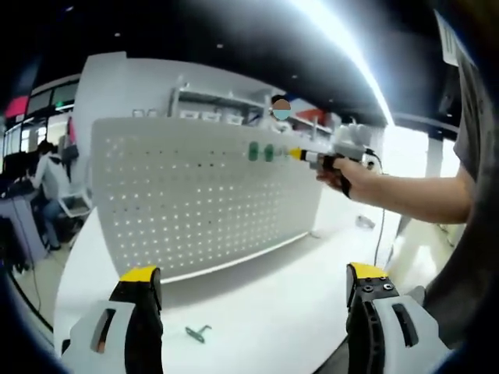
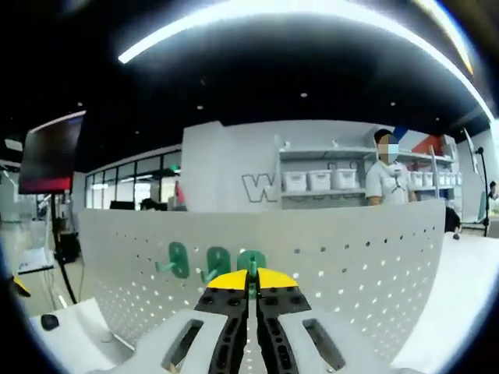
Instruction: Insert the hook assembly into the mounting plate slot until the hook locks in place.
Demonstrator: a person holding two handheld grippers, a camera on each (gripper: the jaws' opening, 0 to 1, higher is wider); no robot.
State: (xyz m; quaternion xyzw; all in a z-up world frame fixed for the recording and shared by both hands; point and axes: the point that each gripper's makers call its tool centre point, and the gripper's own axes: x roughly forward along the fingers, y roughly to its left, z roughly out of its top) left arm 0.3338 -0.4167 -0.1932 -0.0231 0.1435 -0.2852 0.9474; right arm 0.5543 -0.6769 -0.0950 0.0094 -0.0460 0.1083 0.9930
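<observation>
— Behind the white pegboard (image 2: pixel 351 265) I can see an open workshop with shelves of bins and a person standing by them. The board stands upright on the white table (image 1: pixel 265 304), and that's my mounting plate.

— Where is the hook you're working with?

— It's pinched at the tip of my right gripper (image 2: pixel 251 282), whose jaws are closed with only a thin line between them. A green hook (image 2: pixel 251 265) sits right at that tip, against the board's face. Two more green hooks (image 2: pixel 178 259) already hang in the same row just to its left.

— And the left gripper?

— My left gripper (image 1: pixel 253 280) hangs back over the table with its jaws spread wide and nothing in them. From there I see my right hand (image 1: pixel 337 173) reaching in from the right, up at the board's top row. A small loose metal hook (image 1: pixel 198 333) lies on the table between the left jaws.

— So what does the coming move turn on?

— The board lies straight ahead of the right gripper, along its own axis. I judge the push must go square into the slot, and whether it has locked I cannot tell.
</observation>
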